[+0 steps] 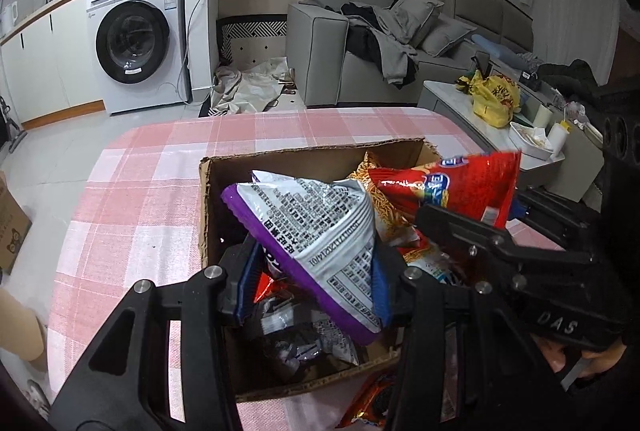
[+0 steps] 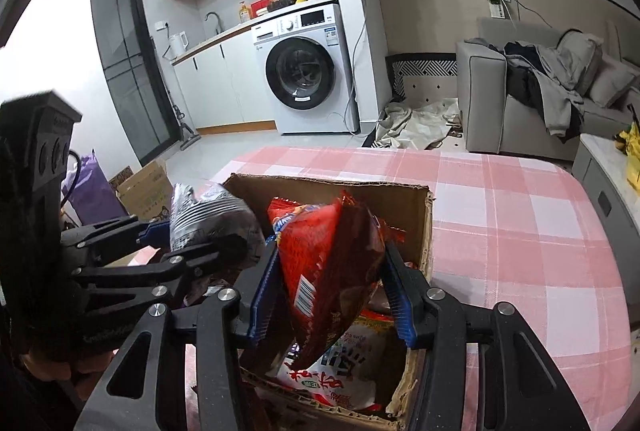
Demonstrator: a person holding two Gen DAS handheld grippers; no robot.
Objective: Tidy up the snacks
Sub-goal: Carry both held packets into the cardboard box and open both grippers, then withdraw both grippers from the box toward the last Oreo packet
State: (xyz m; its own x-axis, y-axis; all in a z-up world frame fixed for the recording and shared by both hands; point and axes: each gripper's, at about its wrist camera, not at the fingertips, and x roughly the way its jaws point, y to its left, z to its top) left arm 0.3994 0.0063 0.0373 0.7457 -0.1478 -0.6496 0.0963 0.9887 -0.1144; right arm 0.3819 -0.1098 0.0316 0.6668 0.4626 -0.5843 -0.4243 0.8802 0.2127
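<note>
One cardboard box (image 1: 208,215) on the pink-checked worktop (image 1: 132,199), several snack packets loose inside. Left gripper (image 1: 310,283): fingers clamped on a grey-and-purple bag (image 1: 316,231) above the box. Right gripper (image 2: 330,295): fingers either side of a red bag (image 2: 324,271) over the box; grip pressure unclear.

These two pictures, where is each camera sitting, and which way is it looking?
Left wrist view: rides on the left tool, looks along its fingers at the purple snack bag it grips over the cardboard box; the right tool shows at right.
Right wrist view: rides on the right tool, faces the red snack bag between its fingers; the left tool shows at left.
Both share the box, checked tablecloth, washing machine and sofa.
</note>
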